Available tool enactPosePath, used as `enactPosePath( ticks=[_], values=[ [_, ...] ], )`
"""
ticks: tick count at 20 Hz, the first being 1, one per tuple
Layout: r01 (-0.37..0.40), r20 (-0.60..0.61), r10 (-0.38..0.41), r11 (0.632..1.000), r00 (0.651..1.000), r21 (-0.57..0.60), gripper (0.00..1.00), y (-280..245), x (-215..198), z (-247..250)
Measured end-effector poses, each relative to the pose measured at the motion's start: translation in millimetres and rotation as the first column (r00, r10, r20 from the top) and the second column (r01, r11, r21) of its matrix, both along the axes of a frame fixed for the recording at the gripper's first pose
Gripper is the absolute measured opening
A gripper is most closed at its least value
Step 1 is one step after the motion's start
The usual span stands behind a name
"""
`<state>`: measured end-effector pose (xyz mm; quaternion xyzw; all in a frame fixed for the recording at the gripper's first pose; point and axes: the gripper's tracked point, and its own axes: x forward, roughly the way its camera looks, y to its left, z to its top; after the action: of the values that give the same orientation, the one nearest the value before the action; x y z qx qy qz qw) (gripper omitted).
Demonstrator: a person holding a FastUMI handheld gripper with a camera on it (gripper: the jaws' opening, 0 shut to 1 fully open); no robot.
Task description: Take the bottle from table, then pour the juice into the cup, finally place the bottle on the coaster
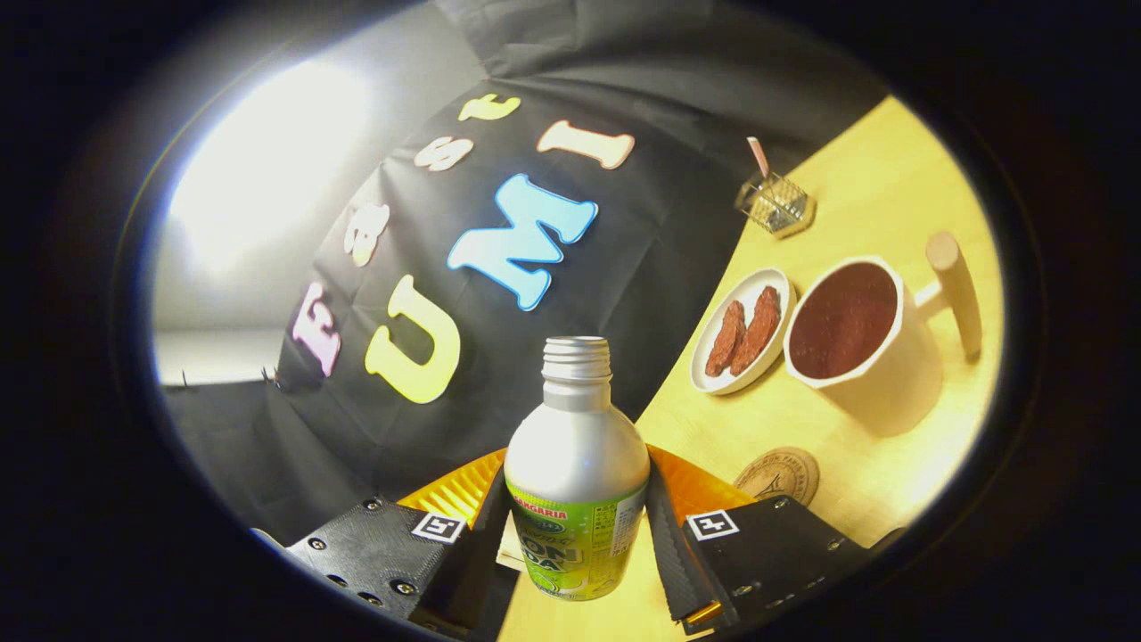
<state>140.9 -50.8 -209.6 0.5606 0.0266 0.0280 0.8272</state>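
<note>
Bottle (576, 473), capless, clamped between the gripper (575, 535) fingers, its base hiding the table (874, 178).

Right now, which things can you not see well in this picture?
- Bottle: its sides are covered by the gripper fingers pressing on it; its bottom cannot be made out.
- Coaster: one edge hidden behind the finger.
- Wire holder beyond the cup: too small to tell what stands inside.
- Food on the plate: kind unclear.
</note>
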Motion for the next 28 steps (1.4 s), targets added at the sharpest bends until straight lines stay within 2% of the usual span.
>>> enactPosePath(
  ticks=[11, 16, 28],
  values=[
    [0.051, 0.0, -0.052, 0.966, 0.999, 0.254, 0.75, -17.2, -1.3, -5.5],
    [0.049, 0.035, -0.067, 0.925, 0.997, 0.376, 0.75, -18.5, -2.2, -1.2],
    [0.071, 0.052, -0.117, 0.84, 0.992, 0.537, 0.75, -29.2, -0.3, 6.1]
  ],
)
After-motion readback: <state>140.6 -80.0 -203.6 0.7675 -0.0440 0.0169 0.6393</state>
